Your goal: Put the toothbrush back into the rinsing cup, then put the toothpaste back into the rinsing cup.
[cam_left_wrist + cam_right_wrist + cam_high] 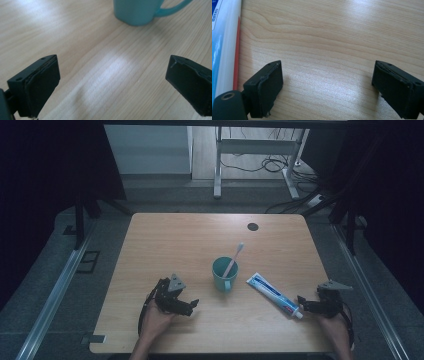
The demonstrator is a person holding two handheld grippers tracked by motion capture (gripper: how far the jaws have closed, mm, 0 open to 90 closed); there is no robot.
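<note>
The toothpaste tube (274, 295) lies flat on the wooden table (165, 240), cap end just beside the right gripper (302, 302), whose 2 jaws stand wide apart over bare wood. Left of the tube stands a teal mug (224, 274) (a toothbrush (234, 259) leans inside). The left gripper (192, 306), also released, points toward the mug.

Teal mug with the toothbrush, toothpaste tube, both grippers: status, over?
Left gripper and right gripper open, empty, low over the wooden table. Teal mug upright, pink toothbrush inside; white-and-blue toothpaste tube flat, untouched. Nothing in the way.
</note>
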